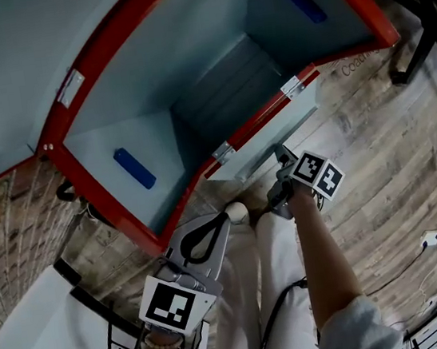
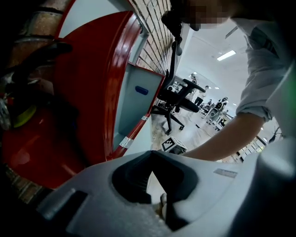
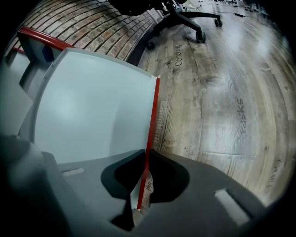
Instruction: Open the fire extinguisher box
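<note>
Slip risk: right gripper (image 3: pixel 147 156) jaws pinch only thin red edge of door (image 3: pixel 101 106); skewed pull could let edge slide out, door swings free. Box (image 1: pixel 99 186) stands open by brick wall (image 3: pixel 92 28). Left gripper (image 2: pixel 151 157) jaws together, empty.

**Red frame, pale blue panels**

The box (image 1: pixel 148 75) is pale blue inside with a red frame and 2 blue handles (image 1: pixel 135 168); its door (image 3: pixel 92 106) has a red edge. The grey left gripper (image 1: pixel 223 219) and right gripper (image 1: pixel 282 155) carry black-and-white square markers. The floor (image 1: pixel 393 153) is brown wood grain.
</note>
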Demonstrator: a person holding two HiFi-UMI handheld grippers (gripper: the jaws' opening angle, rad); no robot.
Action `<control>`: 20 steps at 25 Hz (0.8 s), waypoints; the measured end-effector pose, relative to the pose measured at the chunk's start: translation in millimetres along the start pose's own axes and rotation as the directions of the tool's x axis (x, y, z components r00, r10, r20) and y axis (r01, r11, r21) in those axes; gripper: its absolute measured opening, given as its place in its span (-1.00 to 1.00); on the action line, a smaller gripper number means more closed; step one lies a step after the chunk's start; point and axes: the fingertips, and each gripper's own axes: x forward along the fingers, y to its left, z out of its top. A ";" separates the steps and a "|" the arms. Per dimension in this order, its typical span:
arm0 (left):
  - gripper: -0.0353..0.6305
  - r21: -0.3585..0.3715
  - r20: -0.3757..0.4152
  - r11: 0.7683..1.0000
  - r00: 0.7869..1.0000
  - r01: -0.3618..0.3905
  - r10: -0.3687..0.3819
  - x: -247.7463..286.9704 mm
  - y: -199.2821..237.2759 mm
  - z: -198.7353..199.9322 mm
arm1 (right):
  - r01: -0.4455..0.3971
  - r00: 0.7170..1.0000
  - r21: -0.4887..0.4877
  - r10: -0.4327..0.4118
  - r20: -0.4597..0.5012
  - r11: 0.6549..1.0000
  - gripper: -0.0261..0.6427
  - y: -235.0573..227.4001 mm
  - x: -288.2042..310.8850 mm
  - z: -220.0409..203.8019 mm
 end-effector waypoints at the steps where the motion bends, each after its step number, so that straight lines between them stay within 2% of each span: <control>1: -0.89 0.000 0.001 1.000 1.000 -0.001 0.001 0.7 2.1 -0.2 | -0.004 1.000 -0.004 0.004 0.000 1.000 -0.82 2.1 4.3 0.7; 14: -0.89 0.013 0.008 1.000 1.000 -0.021 0.021 3.6 20.7 -6.9 | -0.030 0.999 -0.003 0.030 0.021 1.000 -0.84 36.7 57.1 8.4; 20: -0.89 0.024 0.006 0.999 1.000 -0.022 0.022 5.5 20.2 -8.7 | -0.029 1.000 -0.001 0.029 -0.010 1.000 -0.84 44.4 66.5 10.6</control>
